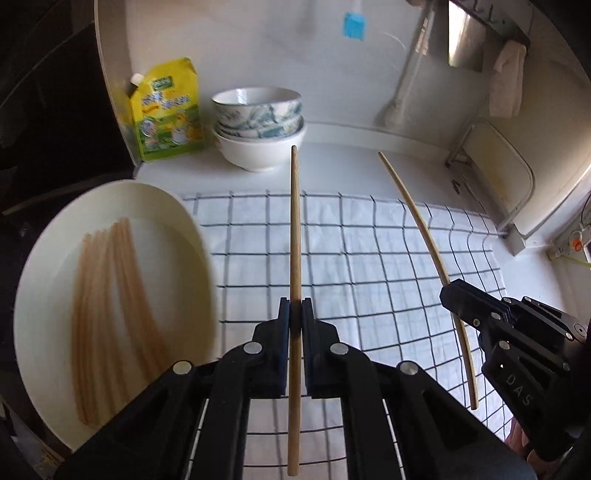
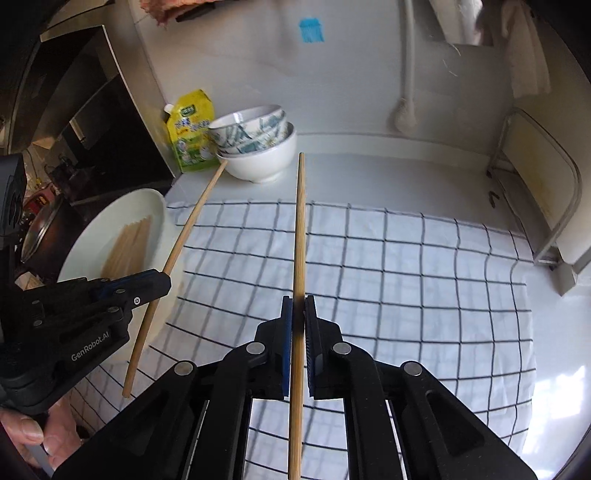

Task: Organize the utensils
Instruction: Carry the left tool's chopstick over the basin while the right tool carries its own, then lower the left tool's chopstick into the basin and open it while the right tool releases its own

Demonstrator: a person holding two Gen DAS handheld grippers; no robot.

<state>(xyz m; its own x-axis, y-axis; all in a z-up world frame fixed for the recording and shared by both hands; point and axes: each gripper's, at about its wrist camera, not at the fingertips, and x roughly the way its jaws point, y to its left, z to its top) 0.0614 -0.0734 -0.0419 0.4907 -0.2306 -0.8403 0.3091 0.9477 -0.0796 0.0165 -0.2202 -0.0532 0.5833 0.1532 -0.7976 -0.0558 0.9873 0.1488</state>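
My left gripper (image 1: 296, 308) is shut on a wooden chopstick (image 1: 295, 229) that points forward over the checked cloth (image 1: 369, 266). It also shows in the right wrist view (image 2: 164, 282), where its chopstick (image 2: 184, 236) slants past the plate. My right gripper (image 2: 298, 306) is shut on a second chopstick (image 2: 300, 229); in the left wrist view this gripper (image 1: 448, 293) sits at the right with its chopstick (image 1: 421, 221). A white plate (image 1: 51, 266) at the left holds several chopsticks (image 1: 110, 295). The plate also shows in the right wrist view (image 2: 99, 225).
Stacked bowls (image 1: 258, 125) and a yellow pouch (image 1: 166, 110) stand at the back by the wall. A blue brush (image 1: 354, 24) hangs on the wall. A folded rack (image 1: 491, 177) leans at the right. A dark appliance (image 2: 92, 122) is to the left.
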